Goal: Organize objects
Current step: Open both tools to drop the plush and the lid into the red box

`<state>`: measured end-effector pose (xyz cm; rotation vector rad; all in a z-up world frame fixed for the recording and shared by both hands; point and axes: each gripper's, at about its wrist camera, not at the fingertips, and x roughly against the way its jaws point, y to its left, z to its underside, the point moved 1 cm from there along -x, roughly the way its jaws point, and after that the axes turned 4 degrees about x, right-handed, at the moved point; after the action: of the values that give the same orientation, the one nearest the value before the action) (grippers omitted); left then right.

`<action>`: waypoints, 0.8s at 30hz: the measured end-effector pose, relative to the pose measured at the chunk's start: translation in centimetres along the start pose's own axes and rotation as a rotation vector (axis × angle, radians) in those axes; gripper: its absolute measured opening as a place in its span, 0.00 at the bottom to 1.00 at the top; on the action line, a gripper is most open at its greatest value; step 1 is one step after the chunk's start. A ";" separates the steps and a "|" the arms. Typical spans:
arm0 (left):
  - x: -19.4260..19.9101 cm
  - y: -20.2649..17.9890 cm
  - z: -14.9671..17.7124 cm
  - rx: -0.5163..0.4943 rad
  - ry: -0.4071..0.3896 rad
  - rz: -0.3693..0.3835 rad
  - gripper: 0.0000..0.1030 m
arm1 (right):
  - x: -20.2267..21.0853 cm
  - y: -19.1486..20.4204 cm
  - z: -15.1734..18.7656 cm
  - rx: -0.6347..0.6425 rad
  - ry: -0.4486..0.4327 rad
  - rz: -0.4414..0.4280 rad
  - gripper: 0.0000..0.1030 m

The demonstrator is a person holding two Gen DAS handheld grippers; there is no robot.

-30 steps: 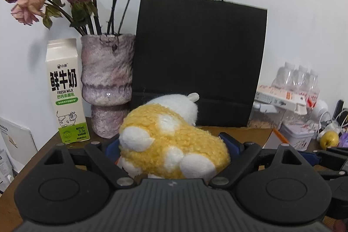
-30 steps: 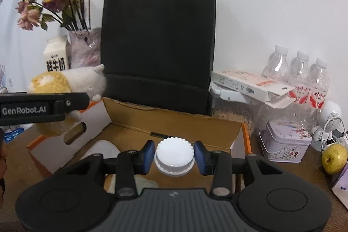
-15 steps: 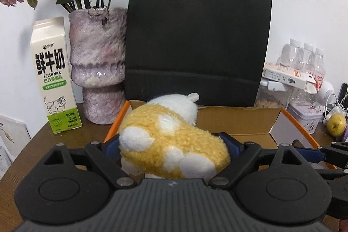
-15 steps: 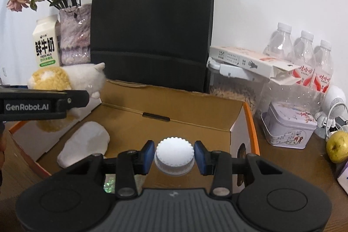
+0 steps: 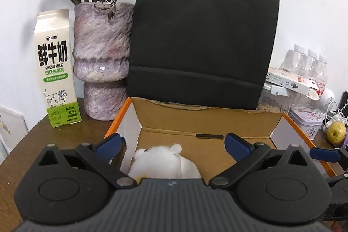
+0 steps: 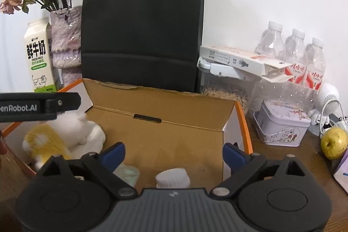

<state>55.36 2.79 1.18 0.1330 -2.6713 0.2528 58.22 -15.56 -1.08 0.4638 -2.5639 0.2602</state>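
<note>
left tongs (image 5: 173,144) spread, empty | right tongs (image 6: 174,152) spread, empty | plush toy (image 5: 162,161) half-hidden in box (image 5: 204,119)

Left tool (image 5: 173,142) spread wide and empty, right tool (image 6: 174,152) likewise, held side by side

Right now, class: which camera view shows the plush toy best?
The right wrist view: the plush toy shows its yellow back and white head inside the cardboard box. The left wrist view shows only its white head above the gripper body.

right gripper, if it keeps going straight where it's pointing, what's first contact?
Probably the back wall of the cardboard box; the open right gripper points across the box interior at it. The white cap sits below that line, though depth is unclear.
</note>
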 end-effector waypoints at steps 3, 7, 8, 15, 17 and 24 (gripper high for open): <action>-0.1 0.1 0.0 0.006 0.006 -0.001 1.00 | -0.1 0.0 0.0 -0.002 0.005 0.000 0.98; 0.1 0.2 0.0 0.007 0.001 -0.001 1.00 | 0.0 0.1 0.1 0.003 0.006 0.001 0.99; 0.1 0.2 0.0 0.008 0.000 -0.001 1.00 | 0.0 0.1 0.1 0.003 0.007 0.002 0.99; 0.4 0.3 0.0 0.015 -0.001 0.000 1.00 | 0.1 0.0 0.1 -0.010 0.008 0.000 1.00; 0.6 0.3 0.1 0.018 -0.003 0.000 1.00 | 0.3 0.0 0.1 -0.011 0.005 -0.002 1.00; 1.5 0.2 0.1 0.018 -0.019 -0.001 1.00 | 1.0 0.1 0.0 -0.019 -0.008 -0.006 1.00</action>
<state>53.91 2.91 1.70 0.1430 -2.6883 0.2771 57.41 -15.77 -0.59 0.4663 -2.5700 0.2326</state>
